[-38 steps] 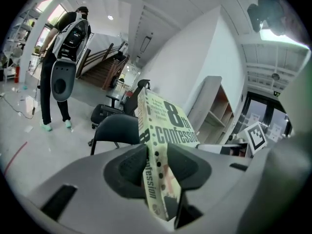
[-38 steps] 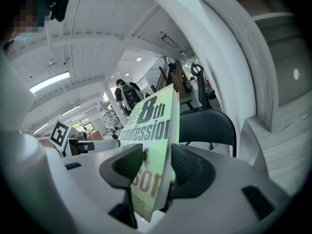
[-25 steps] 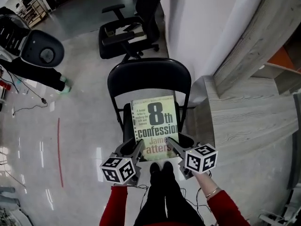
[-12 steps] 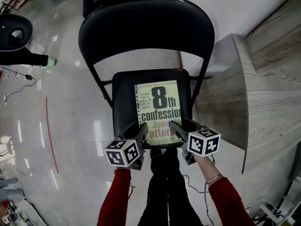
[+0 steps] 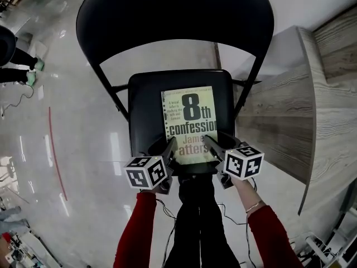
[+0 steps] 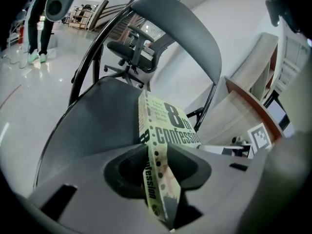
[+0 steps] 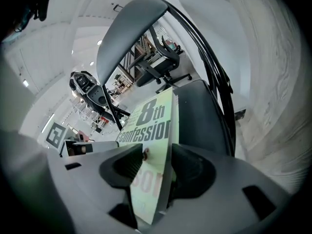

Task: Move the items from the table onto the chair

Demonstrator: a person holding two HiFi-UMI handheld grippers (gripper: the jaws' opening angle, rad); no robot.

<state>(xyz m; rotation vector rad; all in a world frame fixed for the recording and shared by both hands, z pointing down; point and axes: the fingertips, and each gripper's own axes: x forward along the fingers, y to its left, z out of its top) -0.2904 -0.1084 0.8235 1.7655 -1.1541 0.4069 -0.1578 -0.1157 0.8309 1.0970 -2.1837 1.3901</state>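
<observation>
The left gripper (image 5: 169, 147) and right gripper (image 5: 208, 142) each clamp a near corner of the book (image 5: 189, 119) above the chair (image 5: 145, 105); lay it flat mid-seat, then release together.

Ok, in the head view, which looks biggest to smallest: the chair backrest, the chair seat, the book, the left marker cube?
1. chair backrest, though it is nearer the camera, so its place above the seat is unsure
2. chair seat
3. book
4. left marker cube

Head view looks down; 2 gripper views closely face the chair (image 5: 145, 110).
</observation>
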